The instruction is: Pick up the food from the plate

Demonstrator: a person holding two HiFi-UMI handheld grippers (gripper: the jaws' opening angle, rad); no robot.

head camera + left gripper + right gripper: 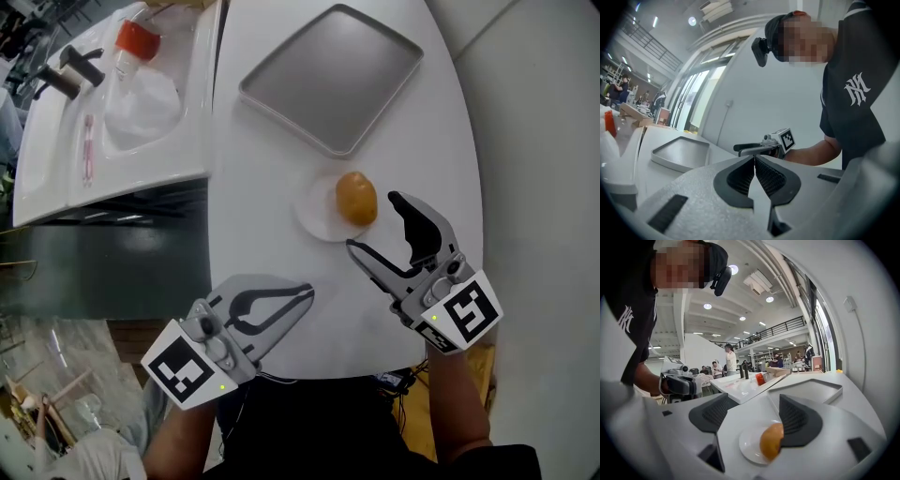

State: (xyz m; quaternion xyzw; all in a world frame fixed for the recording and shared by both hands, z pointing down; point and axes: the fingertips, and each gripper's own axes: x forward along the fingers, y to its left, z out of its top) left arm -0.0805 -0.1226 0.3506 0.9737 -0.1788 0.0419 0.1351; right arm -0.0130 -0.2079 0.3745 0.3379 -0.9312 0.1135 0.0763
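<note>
An orange-brown roll of food (356,197) lies on a small white plate (316,214) in the middle of the white table. My right gripper (371,223) stands open just short of the plate, its far jaw beside the food and nothing between the pads. In the right gripper view the food (771,440) sits on the plate (749,446), partly behind the right-hand jaw. My left gripper (306,292) rests shut and empty near the table's front edge, left of the plate. In the left gripper view its pads (765,174) meet.
A grey tray (330,75) lies empty beyond the plate. At the far left a white counter (56,131) holds a clear bottle with a red cap (138,42) and dark fittings. The table's right edge (478,187) curves close to my right gripper.
</note>
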